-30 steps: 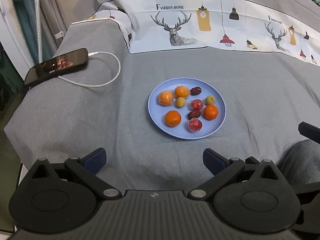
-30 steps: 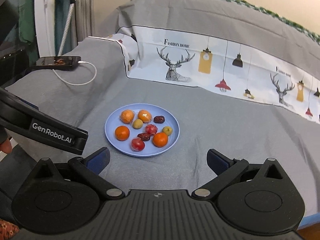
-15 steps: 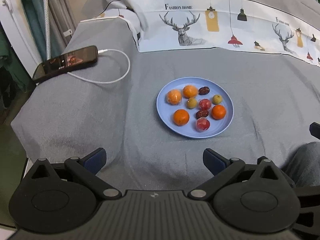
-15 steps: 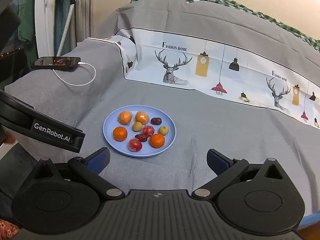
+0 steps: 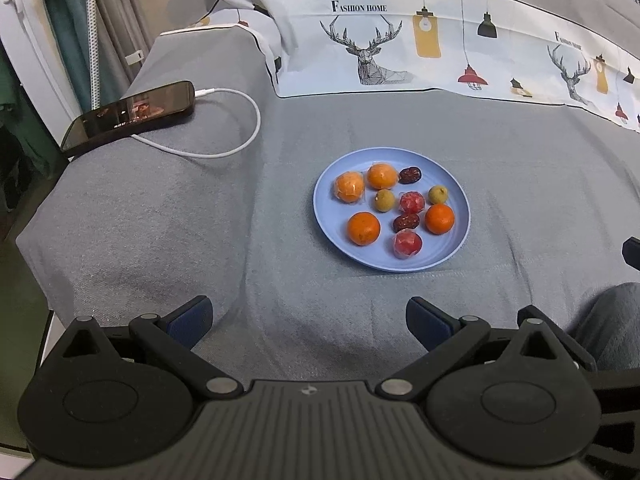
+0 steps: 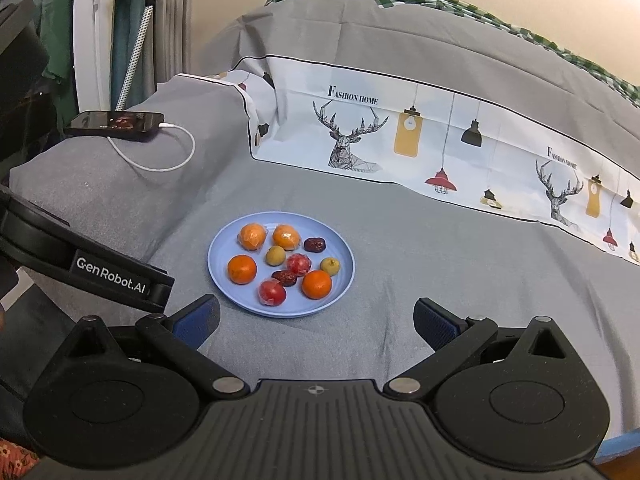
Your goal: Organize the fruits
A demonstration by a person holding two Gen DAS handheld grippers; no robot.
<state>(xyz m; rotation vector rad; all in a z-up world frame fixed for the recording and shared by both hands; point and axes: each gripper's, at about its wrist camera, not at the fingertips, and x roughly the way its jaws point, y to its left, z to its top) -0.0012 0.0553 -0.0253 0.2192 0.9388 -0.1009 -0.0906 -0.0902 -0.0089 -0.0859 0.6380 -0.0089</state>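
A blue plate sits on the grey bedsheet and holds several small fruits: oranges, wrapped red fruits, brown dates and small yellow-green fruits. My left gripper is open and empty, short of the plate and a little to its left. My right gripper is open and empty, just short of the plate's near rim. The left gripper's body shows at the left of the right wrist view.
A black phone with a white charging cable lies at the far left near the bed's edge. A printed deer-pattern sheet lies behind the plate. The bed drops off at the left.
Both views have shifted slightly: the plate sits further right in the left wrist view and a little higher in the right wrist view. Both grippers stay open.
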